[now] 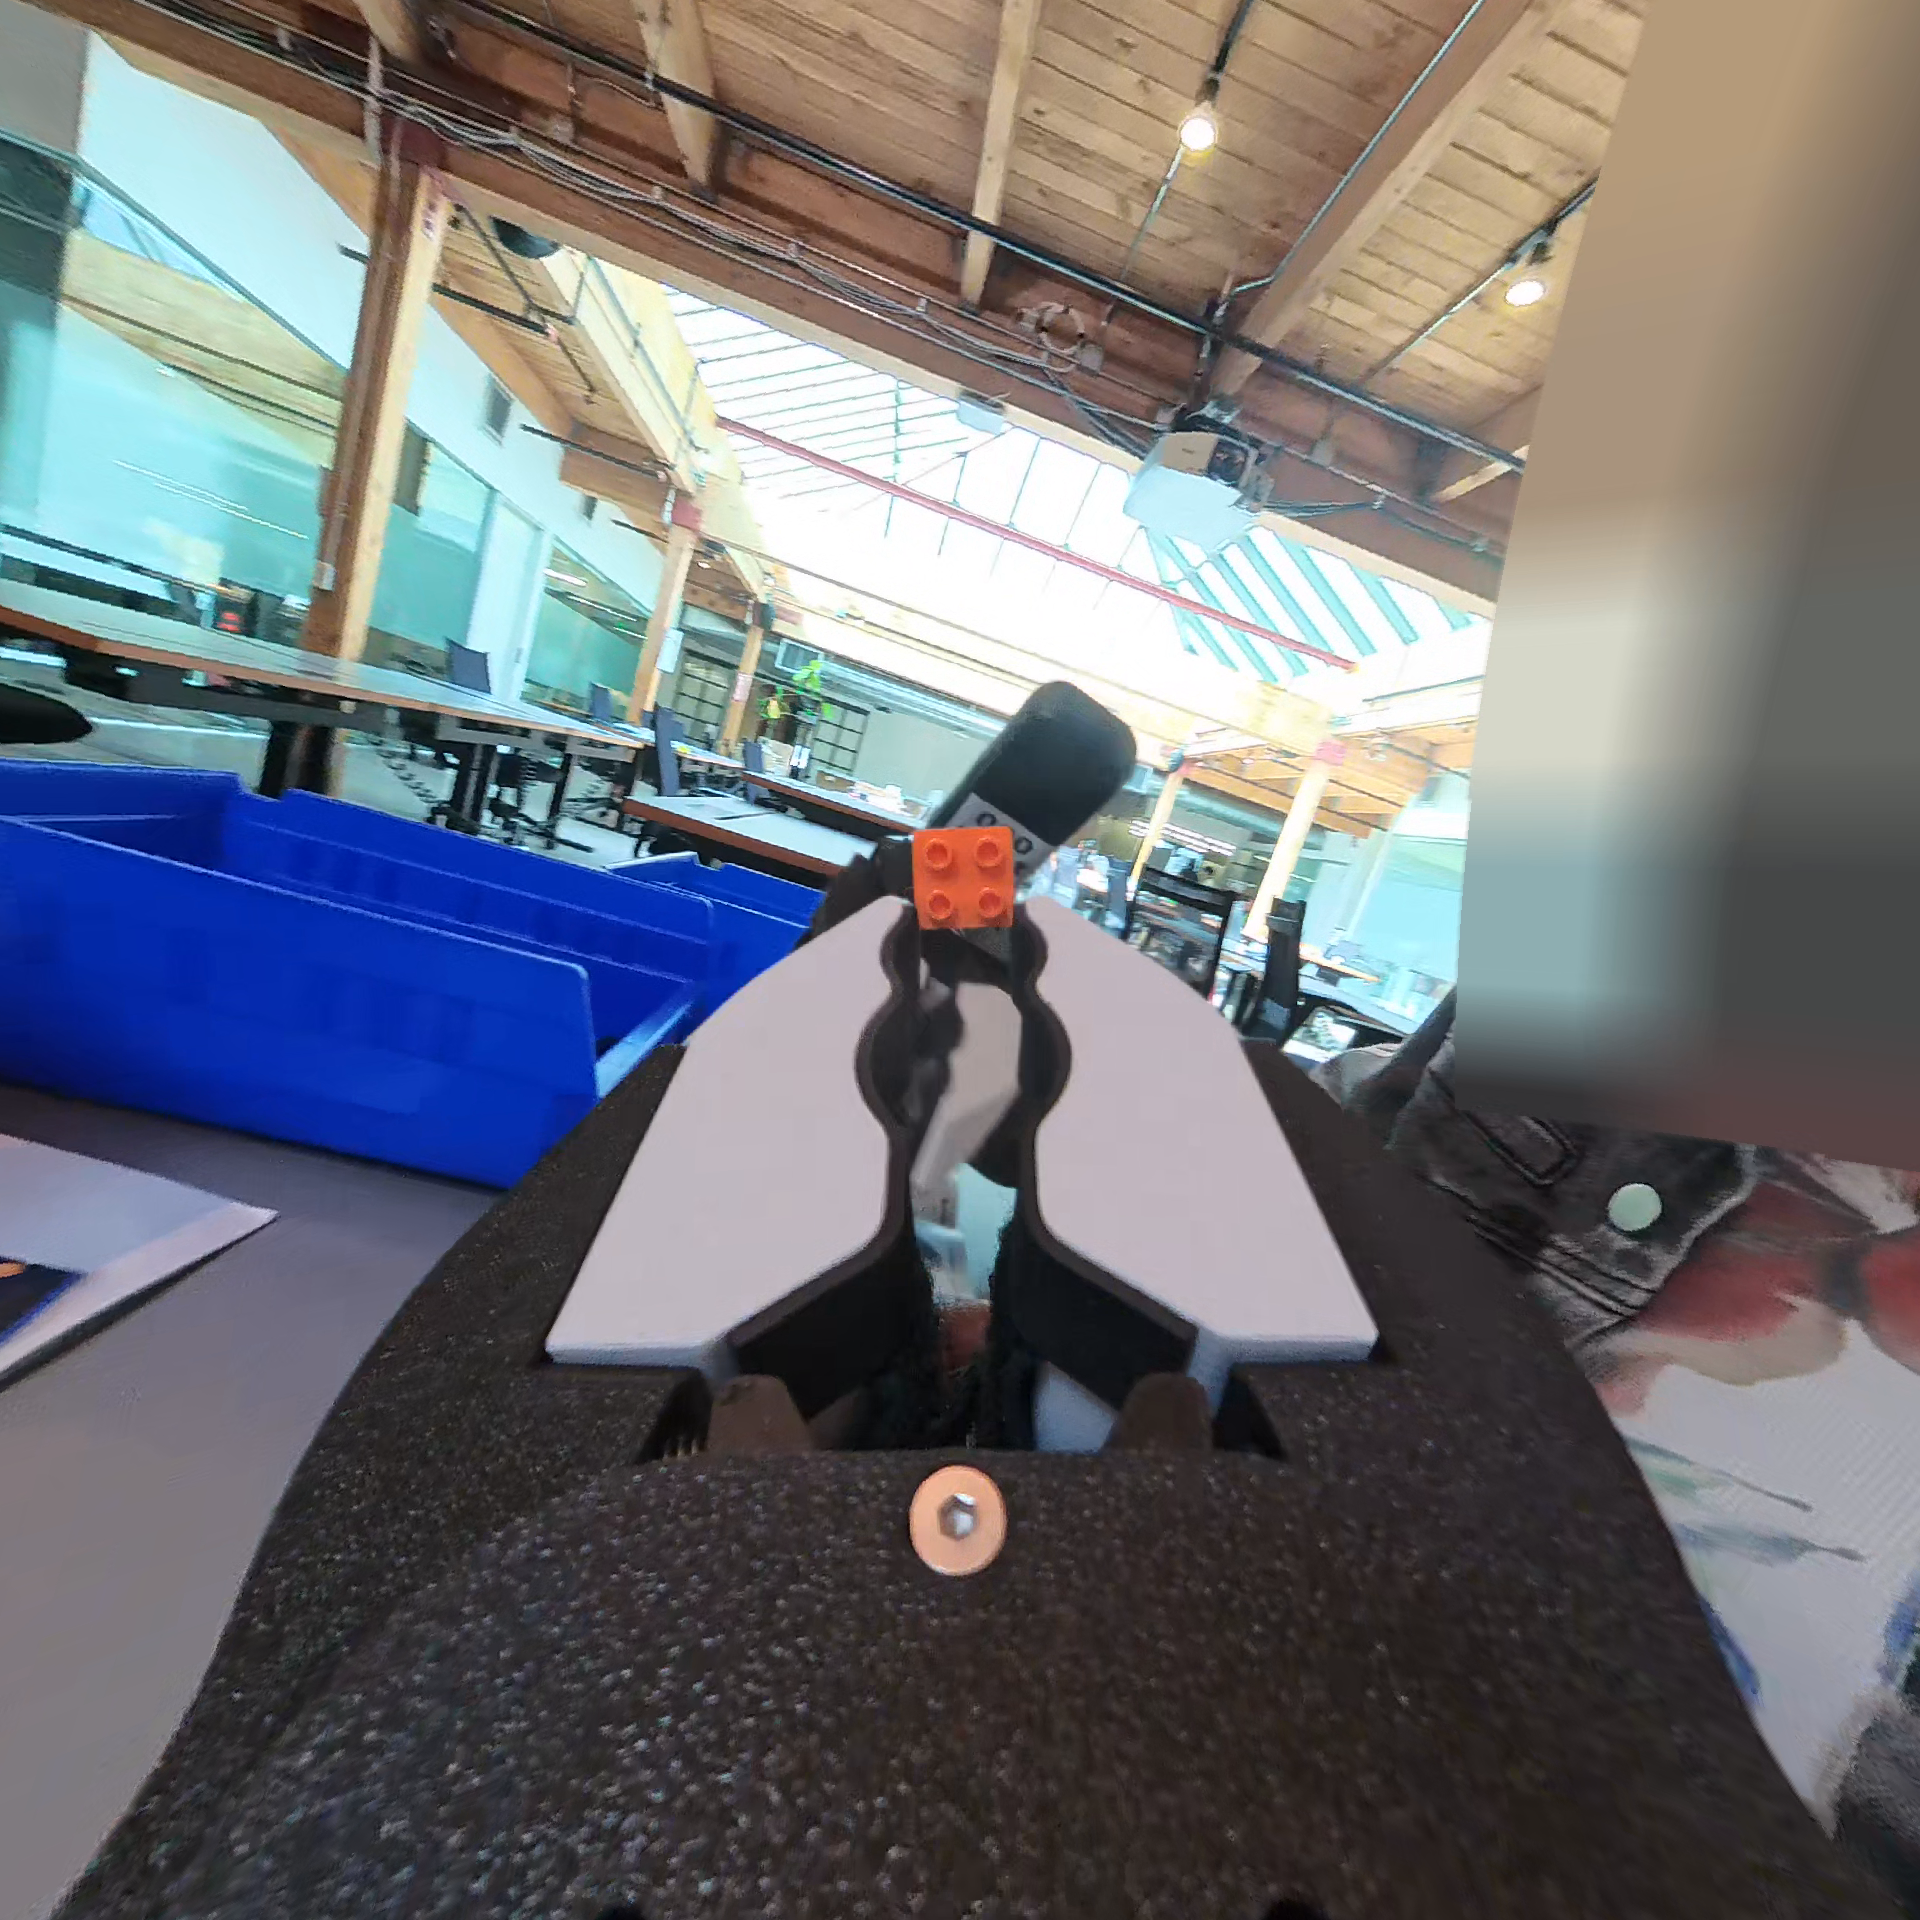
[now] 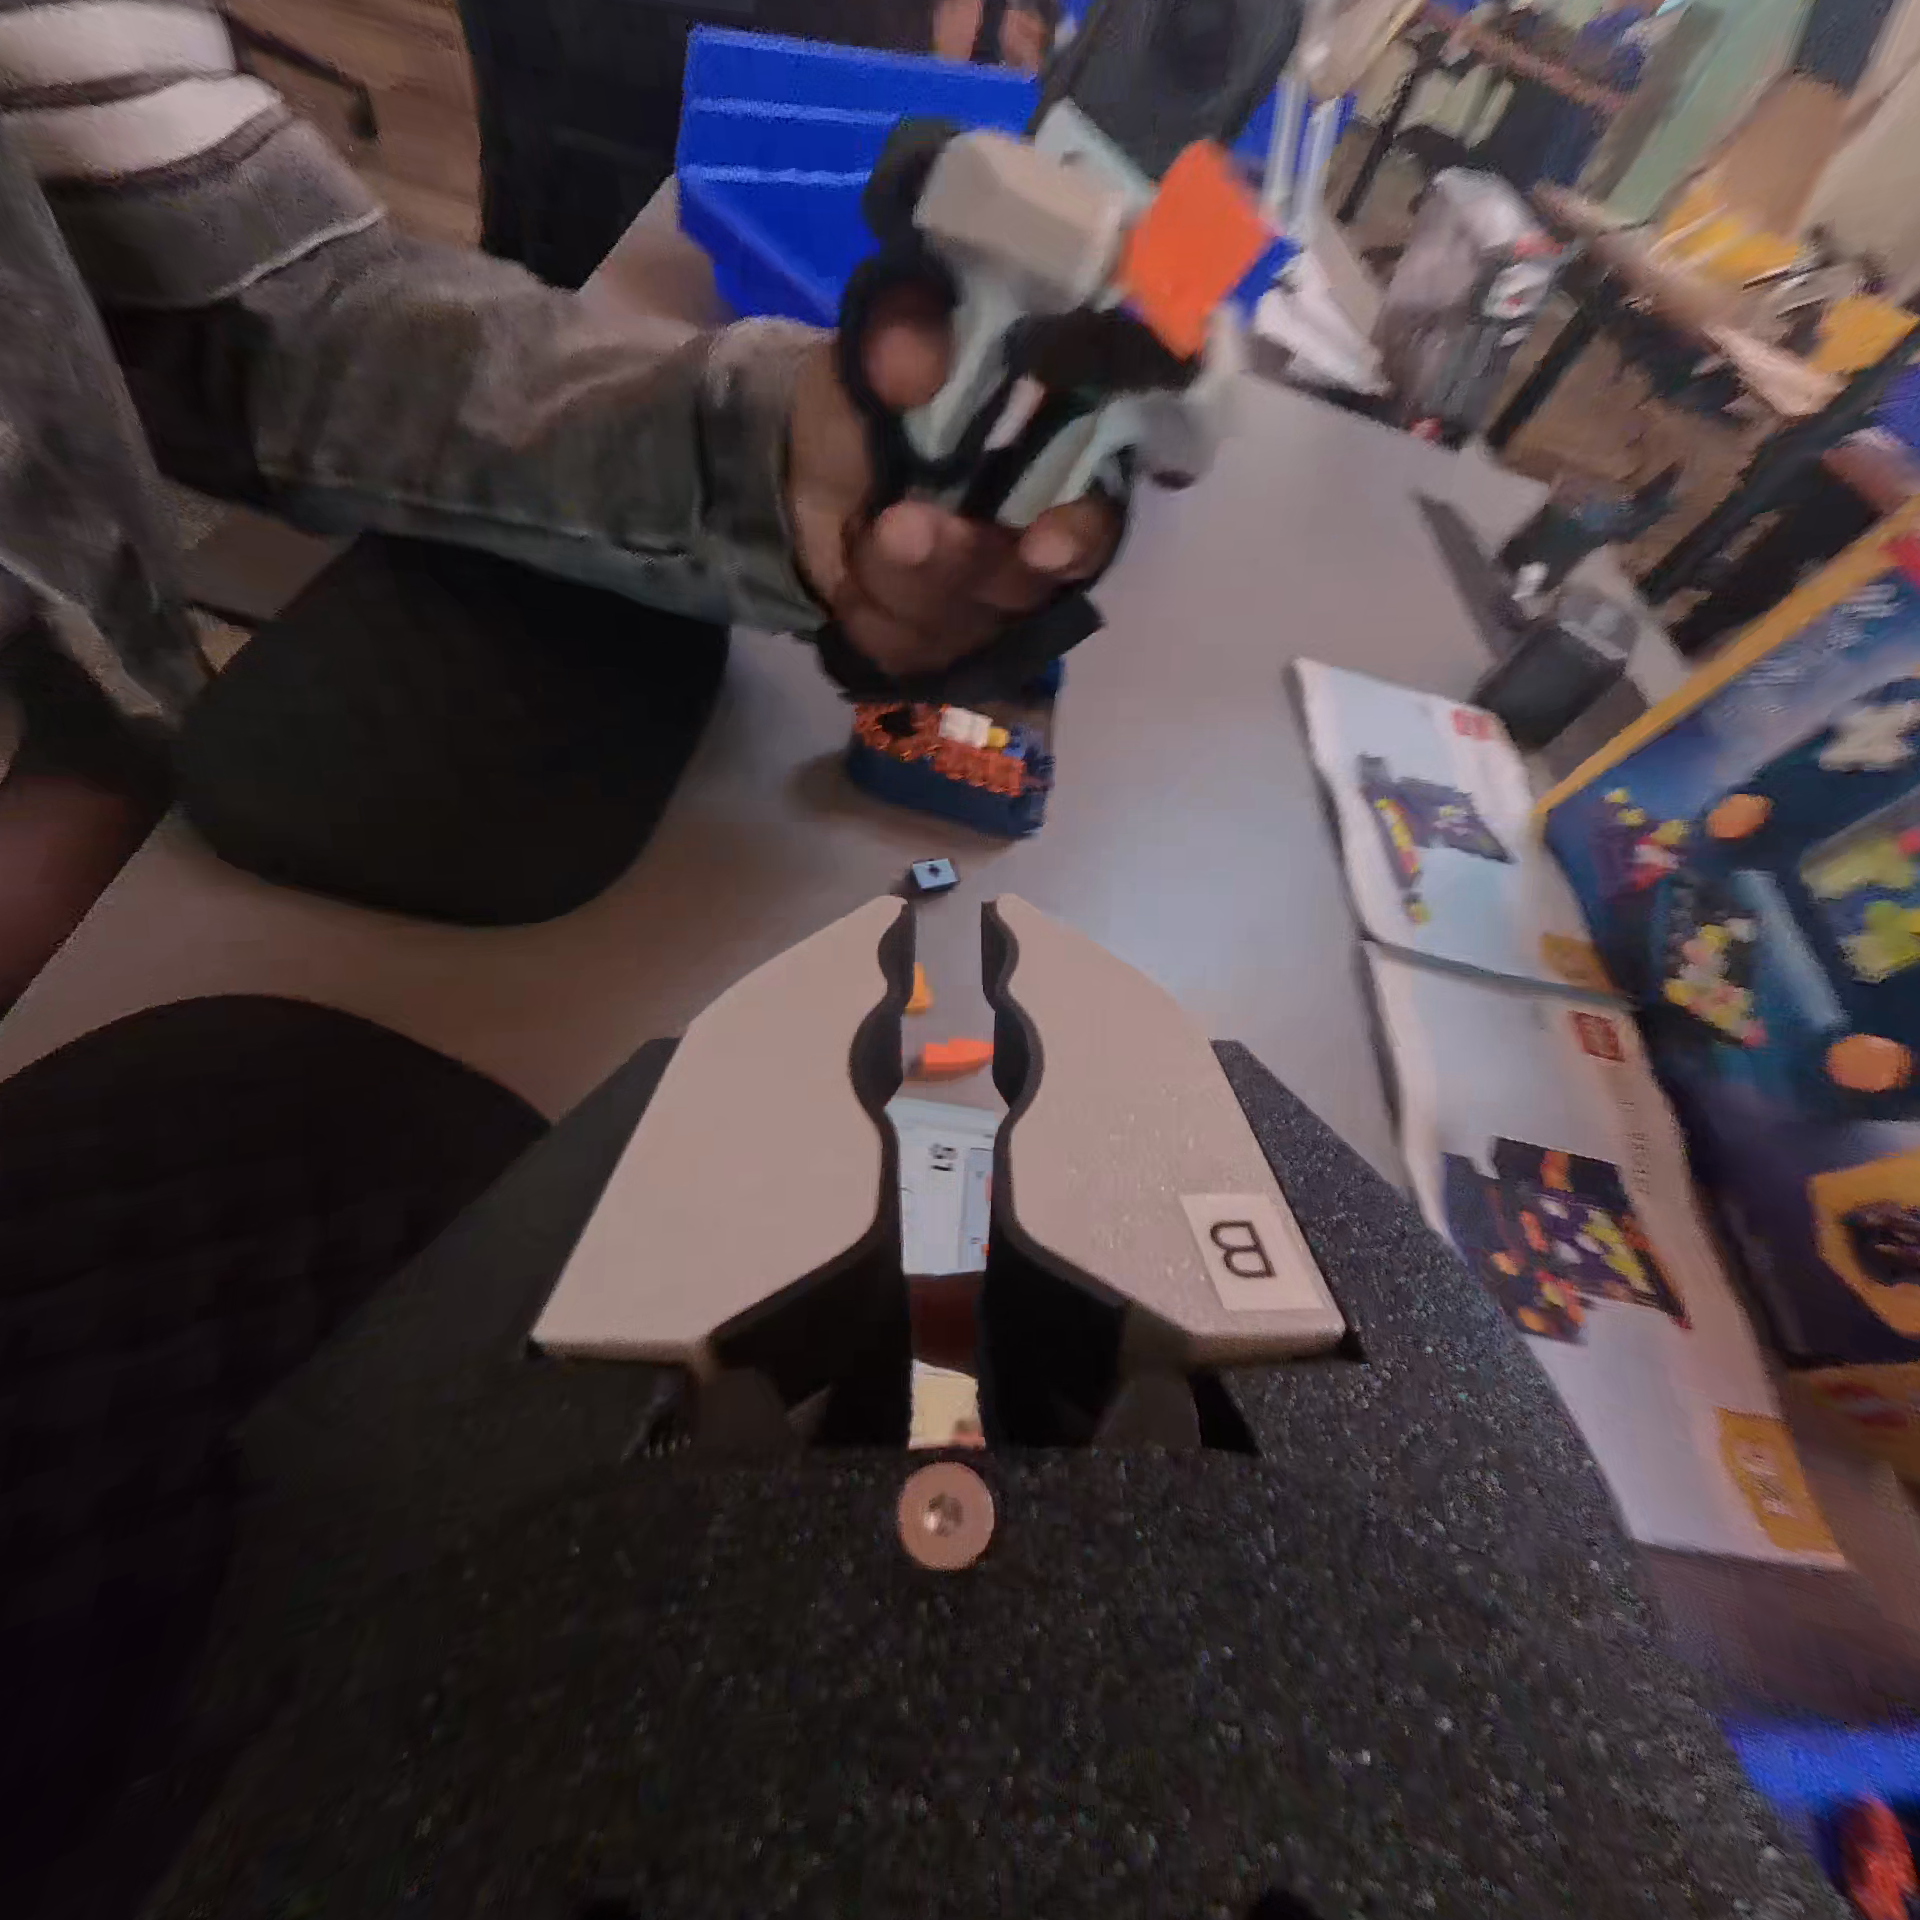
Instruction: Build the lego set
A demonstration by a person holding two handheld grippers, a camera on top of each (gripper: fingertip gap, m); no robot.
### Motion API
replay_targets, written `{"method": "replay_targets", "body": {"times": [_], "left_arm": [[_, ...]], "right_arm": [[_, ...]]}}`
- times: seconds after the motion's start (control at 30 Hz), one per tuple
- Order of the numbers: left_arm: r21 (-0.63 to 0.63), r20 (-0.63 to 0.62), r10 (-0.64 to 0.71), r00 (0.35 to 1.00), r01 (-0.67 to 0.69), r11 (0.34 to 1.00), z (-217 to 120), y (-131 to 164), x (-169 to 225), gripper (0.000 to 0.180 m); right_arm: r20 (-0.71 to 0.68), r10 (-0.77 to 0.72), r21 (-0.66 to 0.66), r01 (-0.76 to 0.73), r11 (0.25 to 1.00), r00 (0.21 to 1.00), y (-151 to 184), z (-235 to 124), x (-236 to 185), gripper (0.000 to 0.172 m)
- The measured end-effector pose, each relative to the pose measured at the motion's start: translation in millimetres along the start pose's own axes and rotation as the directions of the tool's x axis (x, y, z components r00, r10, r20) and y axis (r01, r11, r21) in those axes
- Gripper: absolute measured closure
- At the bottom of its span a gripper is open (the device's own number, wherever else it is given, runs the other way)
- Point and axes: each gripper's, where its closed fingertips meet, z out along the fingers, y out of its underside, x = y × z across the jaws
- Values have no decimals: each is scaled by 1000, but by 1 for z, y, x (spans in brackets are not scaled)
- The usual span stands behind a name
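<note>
Left gripper (image 1: 961,904) raised with an orange brick (image 1: 964,878) at its tips; right gripper (image 2: 948,914) low over the table (image 2: 1195,582), holding nothing.

The left fingers were clenched on the square four-stud brick, studs facing the left camera; the right view showed the same brick (image 2: 1195,244) up in the air, well above the table and beyond the right tips. The right fingers stood a little apart with only bare table between them. Just past those tips lay a small blue piece (image 2: 932,875), and farther on, under the person's hand (image 2: 935,582), stood a blue-and-orange build (image 2: 951,764). Two orange bits (image 2: 951,1055) lay below the right jaws. So the right gripper was nearer the build; the brick sat above and slightly right of it. Blue bins (image 1: 312,935) stood behind, booklets (image 2: 1423,821) to the right.
</note>
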Motion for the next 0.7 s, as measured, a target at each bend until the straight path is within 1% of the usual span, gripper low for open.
{"method": "replay_targets", "body": {"times": [0.1,0.2,0.27,0.37,0.47,0.57,0.6,0.63,0.7], "left_arm": [[19,45,31,999,-32,999,-4,-2,-8,165],[82,49,66,997,-70,994,-8,-14,-5,165],[132,54,103,993,-109,985,-12,-24,-2,165],[182,43,143,989,-149,972,-17,-35,5,164],[235,42,176,983,-181,955,-21,-43,10,165],[219,51,204,978,-211,953,-20,-41,10,165],[209,55,215,975,-222,953,-20,-40,10,165],[208,55,223,973,-229,951,-19,-40,11,165],[217,48,227,973,-232,948,-19,-41,14,165]], "right_arm": [[95,6,-80,2,997,995,12,29,-20,155],[154,29,-146,-6,989,988,24,57,-35,152],[188,44,-187,-8,982,981,31,67,-42,149],[203,37,-238,13,971,978,40,75,-41,147],[184,55,-258,-6,966,981,40,85,-35,147],[110,51,-280,-19,960,993,38,102,-22,144],[92,53,-292,-25,956,994,39,109,-19,140],[78,55,-306,-29,952,995,42,114,-17,136],[42,58,-339,-40,940,997,50,123,-12,135]]}}
